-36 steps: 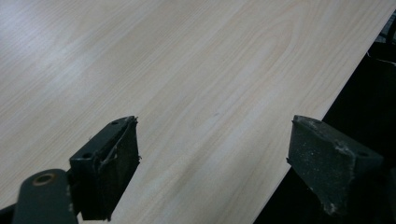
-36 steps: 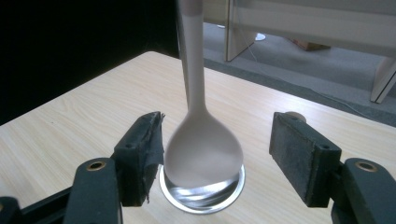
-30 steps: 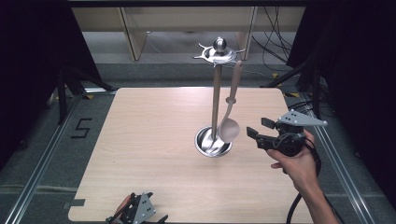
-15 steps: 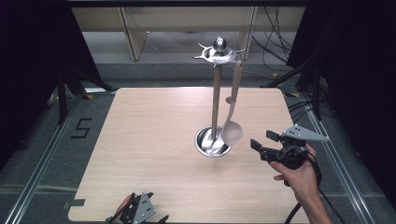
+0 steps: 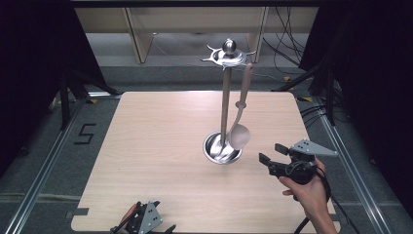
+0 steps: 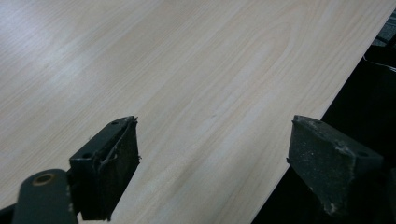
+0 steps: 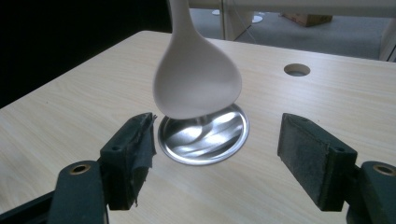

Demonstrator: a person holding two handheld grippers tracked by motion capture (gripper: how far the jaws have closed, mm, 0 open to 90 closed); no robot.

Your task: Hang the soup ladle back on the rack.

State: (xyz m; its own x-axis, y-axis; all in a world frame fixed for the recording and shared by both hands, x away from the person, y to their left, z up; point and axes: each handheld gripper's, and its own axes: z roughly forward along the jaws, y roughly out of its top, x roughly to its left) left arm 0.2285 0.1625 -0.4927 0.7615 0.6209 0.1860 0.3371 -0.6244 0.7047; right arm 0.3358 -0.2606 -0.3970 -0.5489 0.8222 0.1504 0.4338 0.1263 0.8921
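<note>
The pale spoon [image 5: 239, 134] hangs by its handle from the top of the metal stand [image 5: 225, 105] near the far middle of the counter [image 5: 146, 146], its bowl just above the stand's round base. The right gripper [image 5: 271, 152] sits low beside that base, jaws apart with nothing between them, having just opened wider. A clean take would probably mean closing on the handle above the bowl, then lifting straight up off the hook. The left gripper [image 6: 210, 163] rests with jaws apart at the near edge.

Left gripper [image 6: 212, 170] jaws stand wide apart over the table [image 6: 187, 84] edge
</note>
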